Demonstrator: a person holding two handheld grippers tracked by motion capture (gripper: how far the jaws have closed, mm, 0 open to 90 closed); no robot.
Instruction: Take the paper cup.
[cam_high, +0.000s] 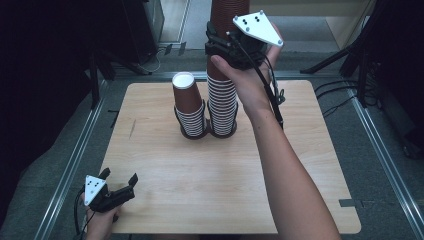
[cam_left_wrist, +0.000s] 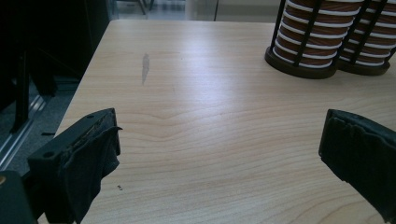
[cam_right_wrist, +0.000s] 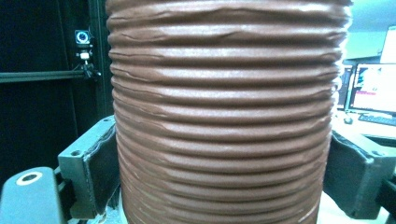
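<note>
Two stacks of brown paper cups stand in black wire holders (cam_left_wrist: 299, 65) at the far middle of the wooden table (cam_high: 200, 190). The taller stack (cam_high: 222, 102) rises past the top of the high view. My right gripper (cam_high: 220, 47) is shut on its upper part, and in the right gripper view both jaws press the ribbed brown sides (cam_right_wrist: 224, 116). The shorter stack (cam_high: 189, 107) stands just left of it, its top cup showing a white inside. My left gripper (cam_high: 119, 176) rests open at the table's near left corner, with only bare wood between its jaws (cam_left_wrist: 219, 140).
Metal rails (cam_high: 75, 160) run along both sides of the table. Black stand legs and cables (cam_high: 340, 95) lie on the floor at the far right. Behind the stack are a small camera on a bar (cam_right_wrist: 83, 39) and lit monitors (cam_right_wrist: 373, 88).
</note>
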